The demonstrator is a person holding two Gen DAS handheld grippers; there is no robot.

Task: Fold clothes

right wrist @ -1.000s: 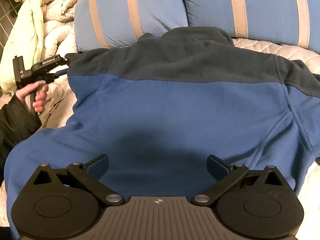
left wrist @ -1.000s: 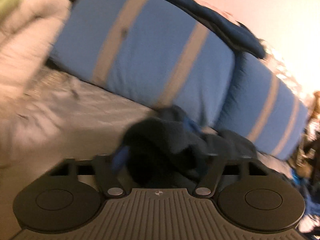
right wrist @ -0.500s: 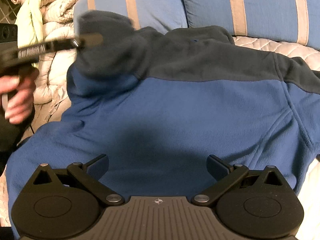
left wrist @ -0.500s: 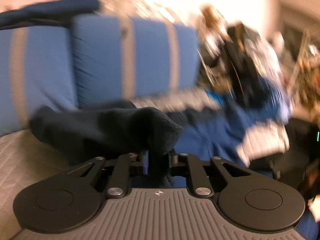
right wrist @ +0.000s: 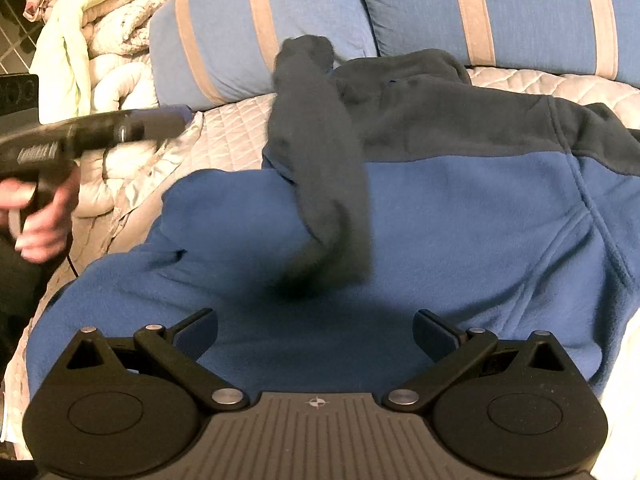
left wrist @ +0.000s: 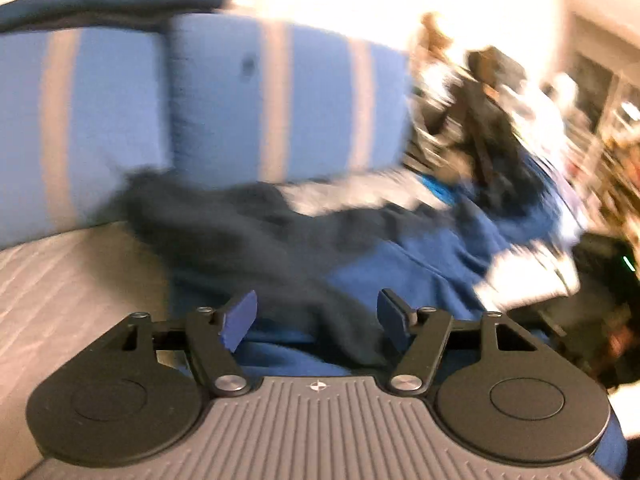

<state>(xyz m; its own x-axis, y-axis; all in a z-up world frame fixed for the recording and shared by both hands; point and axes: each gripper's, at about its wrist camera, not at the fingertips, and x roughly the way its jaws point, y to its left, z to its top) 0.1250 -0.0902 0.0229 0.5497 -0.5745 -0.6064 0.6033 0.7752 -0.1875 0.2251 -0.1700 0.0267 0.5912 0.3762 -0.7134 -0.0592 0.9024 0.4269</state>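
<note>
Quilted bed (right wrist: 236, 136), striped blue pillows (right wrist: 480, 12) at the head; blue fleece jacket (right wrist: 460, 240) spread flat across it, grey sleeve (right wrist: 324, 168) lying over the chest. Left gripper (left wrist: 316, 314) fingers apart, holding nothing; right gripper (right wrist: 316, 332) also apart, empty, above the hem. Judgement: sleeve fold underway; lay it flat along the body, smooth it, then mirror the other side. Right view shows the whole jacket plus the hand (right wrist: 36, 216) holding the left gripper; left view is motion-blurred, shows room clutter only.

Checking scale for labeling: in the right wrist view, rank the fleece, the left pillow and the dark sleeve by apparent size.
1. fleece, largest, though nearest the camera.
2. left pillow.
3. dark sleeve; blurred, so its extent is unsure.
</note>
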